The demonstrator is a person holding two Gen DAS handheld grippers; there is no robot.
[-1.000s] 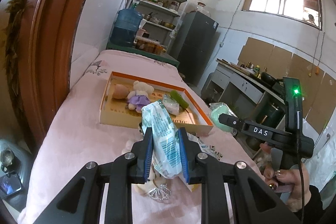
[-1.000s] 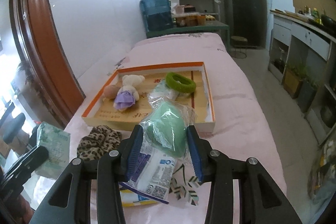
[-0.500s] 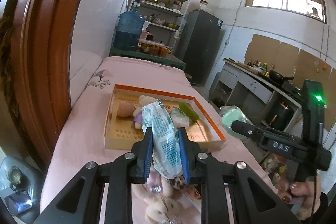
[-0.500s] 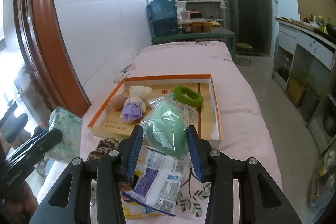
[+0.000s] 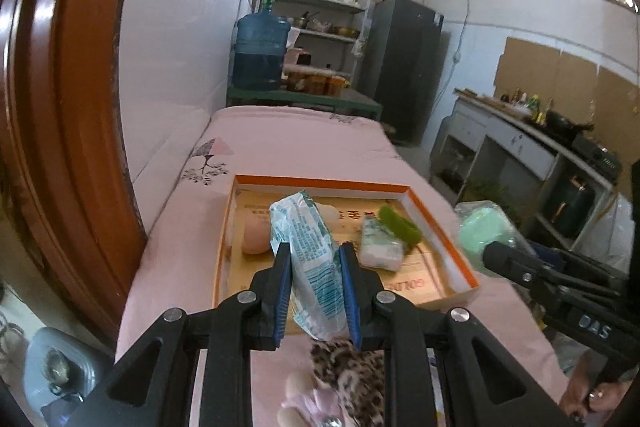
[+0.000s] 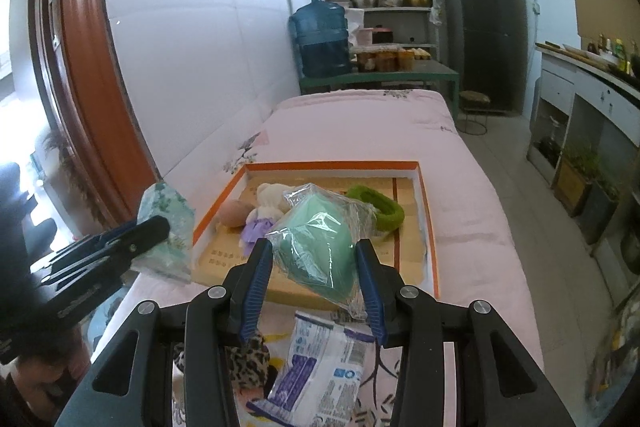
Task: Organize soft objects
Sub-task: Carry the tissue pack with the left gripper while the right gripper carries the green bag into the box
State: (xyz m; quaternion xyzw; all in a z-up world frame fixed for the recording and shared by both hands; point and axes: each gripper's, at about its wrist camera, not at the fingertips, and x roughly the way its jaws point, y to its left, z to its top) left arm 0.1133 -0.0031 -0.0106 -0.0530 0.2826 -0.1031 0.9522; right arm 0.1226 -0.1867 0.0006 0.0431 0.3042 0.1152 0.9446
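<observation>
We hold two items at once: left claw (image 5: pixel 316 291) clamped on a pale green printed tissue pack (image 5: pixel 310 251), right claw (image 6: pixel 316 275) clamped on a green sponge in clear plastic wrap (image 6: pixel 320 243) — both above the near edge of the orange-rimmed cardboard tray (image 6: pixel 426 211) on the pink bed (image 6: pixel 460 195). Tray already has a plush bear (image 6: pixel 266 207) and green hair band (image 6: pixel 380 207); leopard-print cloth (image 6: pixel 248 359) and blue-white packet (image 6: pixel 320 359) remain outside — roughly halfway.
</observation>
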